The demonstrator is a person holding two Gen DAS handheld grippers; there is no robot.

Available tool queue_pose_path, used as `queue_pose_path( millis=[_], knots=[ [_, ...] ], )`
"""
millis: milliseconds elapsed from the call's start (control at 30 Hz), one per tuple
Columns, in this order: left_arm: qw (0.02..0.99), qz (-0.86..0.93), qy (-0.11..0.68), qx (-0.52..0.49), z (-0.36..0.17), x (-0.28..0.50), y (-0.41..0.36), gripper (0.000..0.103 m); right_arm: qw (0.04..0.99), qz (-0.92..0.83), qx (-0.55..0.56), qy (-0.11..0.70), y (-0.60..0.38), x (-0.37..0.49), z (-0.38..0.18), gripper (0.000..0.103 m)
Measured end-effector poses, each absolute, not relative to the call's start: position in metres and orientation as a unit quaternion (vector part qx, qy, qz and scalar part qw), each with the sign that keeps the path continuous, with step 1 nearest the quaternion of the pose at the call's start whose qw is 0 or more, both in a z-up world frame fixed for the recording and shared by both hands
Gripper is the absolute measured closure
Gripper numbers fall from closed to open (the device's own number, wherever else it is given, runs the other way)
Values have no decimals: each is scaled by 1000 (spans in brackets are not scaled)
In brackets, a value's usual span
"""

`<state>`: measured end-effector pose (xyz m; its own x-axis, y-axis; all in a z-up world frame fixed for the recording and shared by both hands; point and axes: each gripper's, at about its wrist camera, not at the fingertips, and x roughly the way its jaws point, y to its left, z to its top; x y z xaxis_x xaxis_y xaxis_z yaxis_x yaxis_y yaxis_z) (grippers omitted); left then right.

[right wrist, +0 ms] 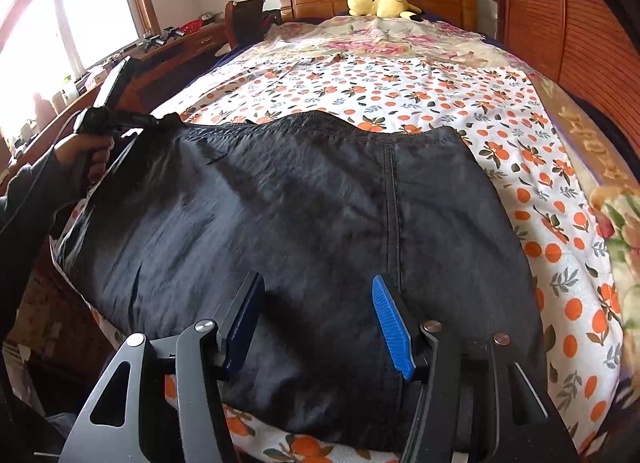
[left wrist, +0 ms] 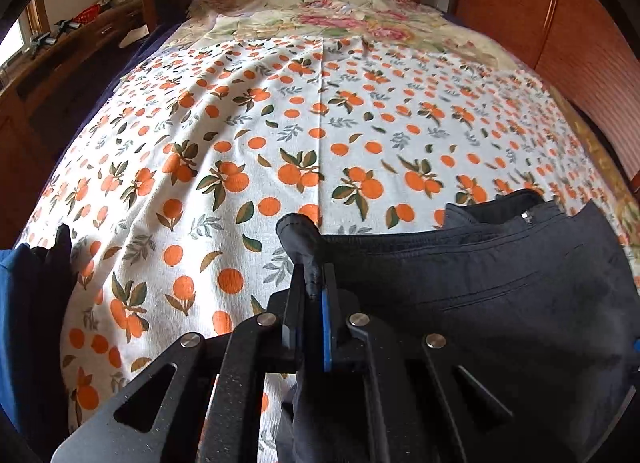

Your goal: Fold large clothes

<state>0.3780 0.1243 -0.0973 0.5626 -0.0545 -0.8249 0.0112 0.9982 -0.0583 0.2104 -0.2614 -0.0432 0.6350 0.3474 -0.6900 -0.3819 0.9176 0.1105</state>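
One large black nylon garment [right wrist: 288,223] lies spread across the near end of the bed's orange-print white cotton sheet [left wrist: 248,135]. The left gripper [left wrist: 314,291] is clamped on a bunched corner of it, presumably to lift that edge for a fold; the right gripper [right wrist: 316,323], jaws apart and pinching nothing, hovers over the cloth. Two grippers, one garment, one yellow plush toy [right wrist: 380,1] at the headboard.

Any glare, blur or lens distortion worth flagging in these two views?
Right wrist view: the window is blown out white; the bed bulges from fisheye distortion. Left wrist view: even light, dark corners, slight blur at the sheet's right edge; the black garment shows little detail.
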Motion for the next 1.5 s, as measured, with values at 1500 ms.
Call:
queue_pose_path(
  millis=[1500],
  knots=[
    [924, -21, 377, -56, -75, 73, 116, 63, 902, 230, -71, 359, -174, 189, -50, 34]
  ],
)
